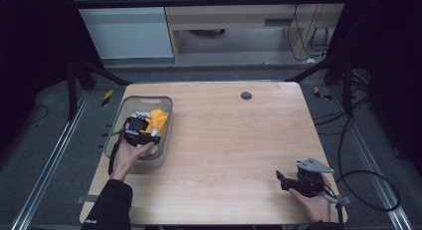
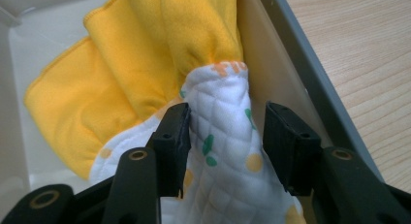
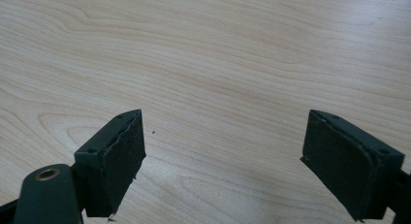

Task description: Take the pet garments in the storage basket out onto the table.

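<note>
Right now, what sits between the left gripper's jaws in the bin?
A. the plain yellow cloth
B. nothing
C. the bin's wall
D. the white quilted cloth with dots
D: in the left gripper view, a raised fold of the white quilted cloth stands between the jaws of the left gripper, with the yellow cloth behind it.

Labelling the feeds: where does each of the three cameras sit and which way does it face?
High view: above the person's side, looking forward and down at the table; both forearms, left gripper in the grey bin, right gripper.
Left gripper view: on the left gripper, looking into the bin; jaws flank a white quilted cloth.
Right gripper view: on the right gripper, facing bare table, jaws wide.
Shared: yellow cloth.
</note>
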